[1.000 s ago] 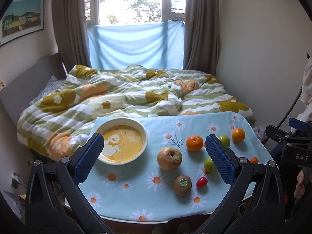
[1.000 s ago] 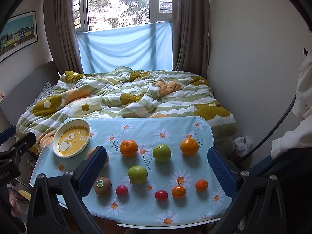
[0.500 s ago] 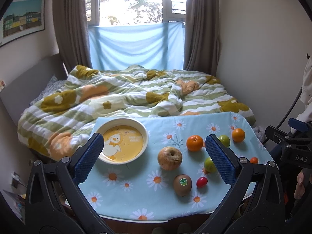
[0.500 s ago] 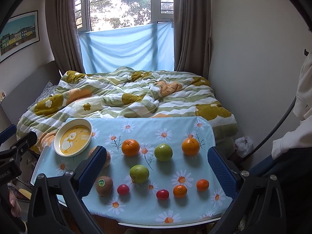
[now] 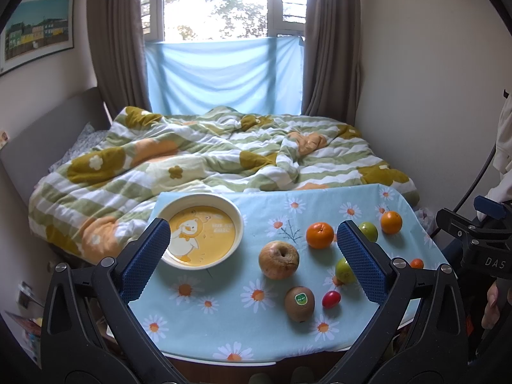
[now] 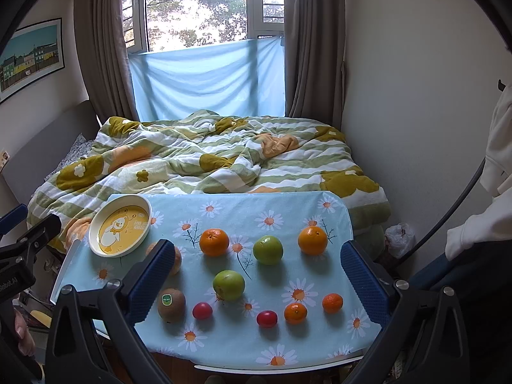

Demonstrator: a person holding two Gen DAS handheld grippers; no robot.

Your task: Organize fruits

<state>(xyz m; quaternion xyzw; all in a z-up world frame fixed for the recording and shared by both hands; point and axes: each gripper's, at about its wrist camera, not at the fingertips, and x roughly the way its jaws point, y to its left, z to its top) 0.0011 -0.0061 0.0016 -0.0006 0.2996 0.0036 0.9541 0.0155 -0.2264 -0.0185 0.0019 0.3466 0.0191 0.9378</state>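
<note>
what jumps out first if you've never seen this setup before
The eye lands on the bright fruit scattered over the daisy-print blue cloth: big oranges and green apples at the back, small red fruits and tangerines near the front edge. At the table's far left sits an empty yellow duck plate. Both the left gripper and the right gripper hang open above it all, holding nothing.

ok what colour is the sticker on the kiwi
Green, with a white mark, on the kiwi; clearest in the left wrist view.
</note>
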